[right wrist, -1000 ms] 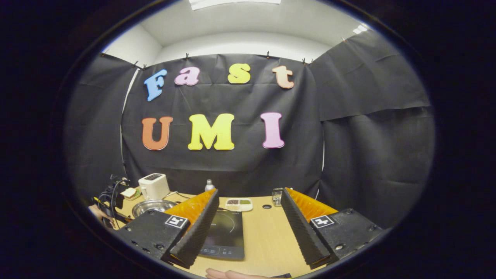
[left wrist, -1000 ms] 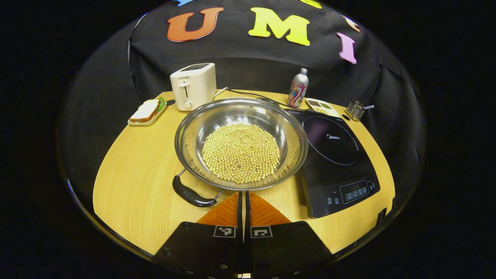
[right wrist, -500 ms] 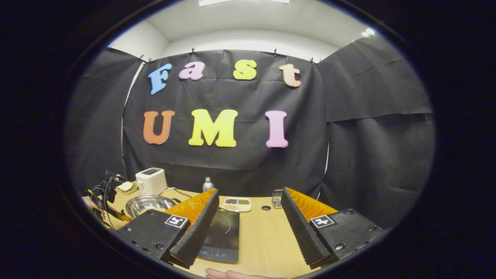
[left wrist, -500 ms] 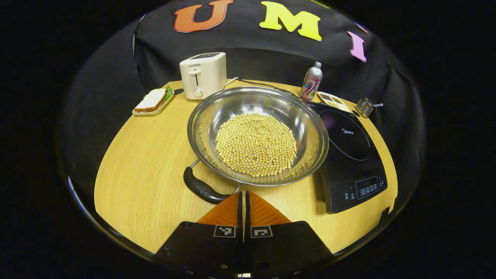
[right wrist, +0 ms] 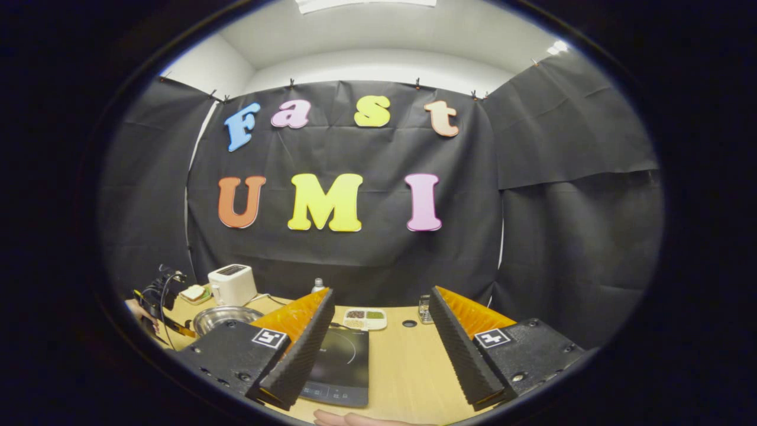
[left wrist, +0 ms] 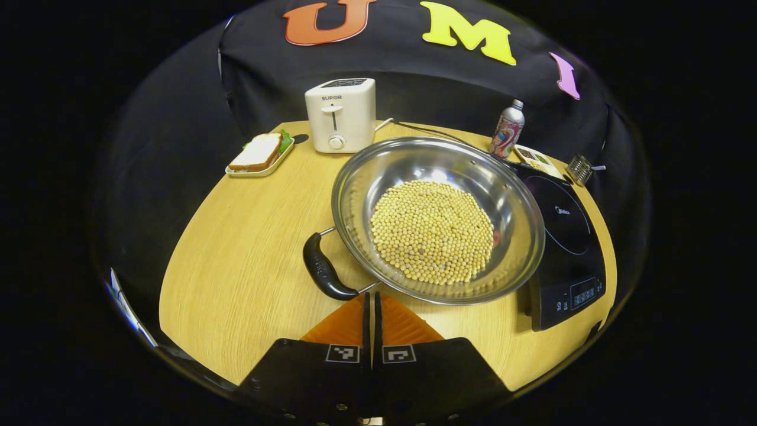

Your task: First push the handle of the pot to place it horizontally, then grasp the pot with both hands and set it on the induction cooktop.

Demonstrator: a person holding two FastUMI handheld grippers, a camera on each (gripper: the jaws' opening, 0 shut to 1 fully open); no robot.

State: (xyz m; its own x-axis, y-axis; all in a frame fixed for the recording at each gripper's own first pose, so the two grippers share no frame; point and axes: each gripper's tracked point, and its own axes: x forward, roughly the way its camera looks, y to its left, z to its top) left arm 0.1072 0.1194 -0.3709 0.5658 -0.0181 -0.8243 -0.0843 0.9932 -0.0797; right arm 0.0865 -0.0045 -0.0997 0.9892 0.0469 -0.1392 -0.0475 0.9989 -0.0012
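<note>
The handle (left wrist: 323,273) of the pot (left wrist: 437,220) is being pushed by the left gripper (left wrist: 371,303), whose fingers are pressed together with nothing between them, their tips at the near end of the handle. Compared with a second ago, the handle is being seen swung round: it was lying near the front of the pot, slanting across just ahead of the fingertips, and it is now standing at the pot's left flank, running almost front to back in the left gripper view. The pot, loaded with a bed of yellow beans (left wrist: 433,231), is being kept on the wooden table (left wrist: 236,248), its right rim overlapping the edge of the induction cooktop (left wrist: 562,236) in this view; whether the two are touching cannot be told. The turn is being judged nearly complete, so that the two-handed grasp is probably coming next. The right gripper (right wrist: 378,322) is being held well apart from the pot with its fingers spread wide and nothing between them, above the table near the cooktop (right wrist: 340,361), where the pot (right wrist: 222,316) is being seen far off at the left. A toaster (left wrist: 342,112), a sandwich tray (left wrist: 260,155) and a bottle (left wrist: 507,128) are standing behind, clear of the work.
</note>
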